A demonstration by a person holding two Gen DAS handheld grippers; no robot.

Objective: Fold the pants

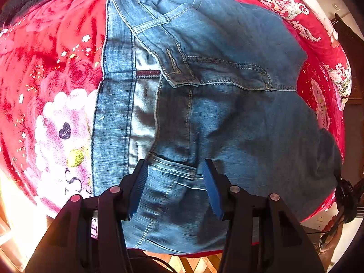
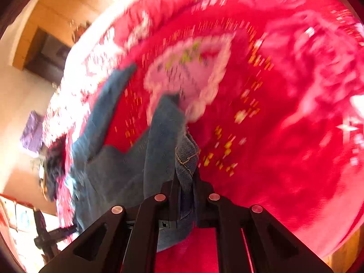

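Right gripper (image 2: 184,182) clamped on jeans (image 2: 159,141) waistband edge, likely for dragging the fold over; left gripper (image 1: 175,182) wide open, empty, poised above pocket area on red blanket (image 1: 56,72).

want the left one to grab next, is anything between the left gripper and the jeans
Nothing visible. The left gripper hangs open directly over the jeans, blue pads either side of a pocket seam, only air between. The right gripper is already shut on denim.

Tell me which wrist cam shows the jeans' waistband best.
Left wrist: the jeans lie sharp and spread, waistband fully visible on the red blanket. Right wrist shows only blurred denim pinched in the right gripper.
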